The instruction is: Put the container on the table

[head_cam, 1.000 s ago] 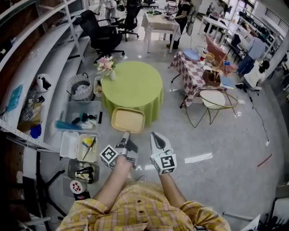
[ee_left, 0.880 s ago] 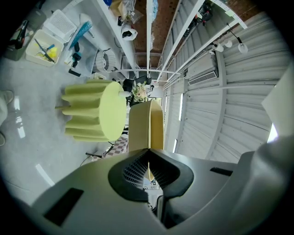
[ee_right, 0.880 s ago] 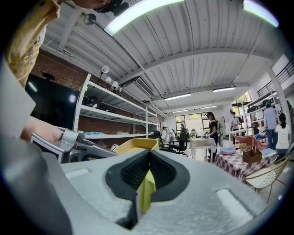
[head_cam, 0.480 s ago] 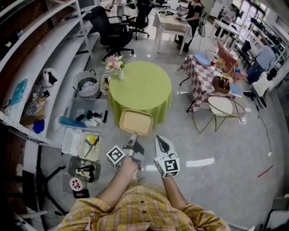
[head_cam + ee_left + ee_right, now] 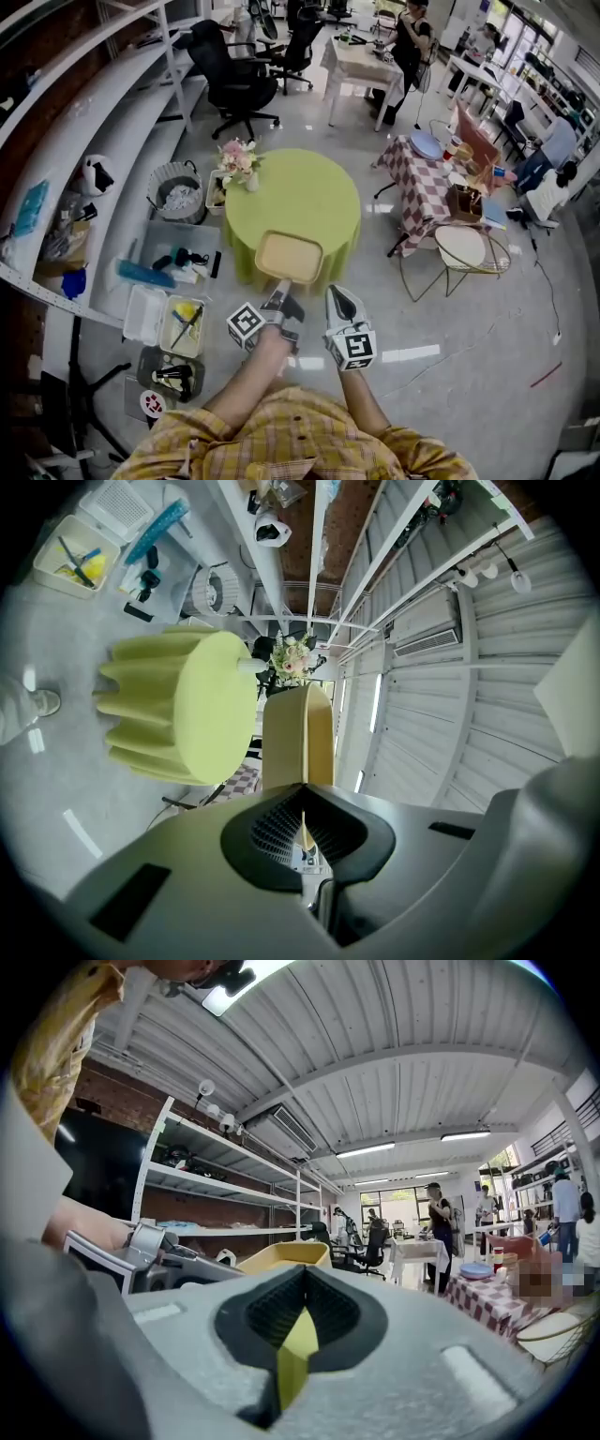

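Here's the container [image 5: 289, 256]: a shallow, pale cream-yellow tray, rectangular with rounded corners and a raised rim. The left gripper [image 5: 279, 296] has it by the near rim. In the left gripper view its jaws are pinching that thin rim edge-on, with the container [image 5: 298, 733] standing out beyond the tips. From the head view it sits over the near edge of the round surface [image 5: 309, 192] under its green cloth; whether it touches the cloth, I can't tell. Just to its right, the right gripper [image 5: 339, 302] is off the container, its jaws pressed together at the tips in its own view, with only a yellow-green sliver showing in the slit below.

Now the floor, left to right. A white tray [image 5: 142, 314] lies beside a yellowish tray [image 5: 166, 328] holding a few yellow and dark tools. Above them a clear bin [image 5: 164, 234] carries a blue stick-like item and some dark bits. A round basket [image 5: 159, 178] is filled with white material. A vase of flowers [image 5: 239, 159] stands on the surface's far left edge.
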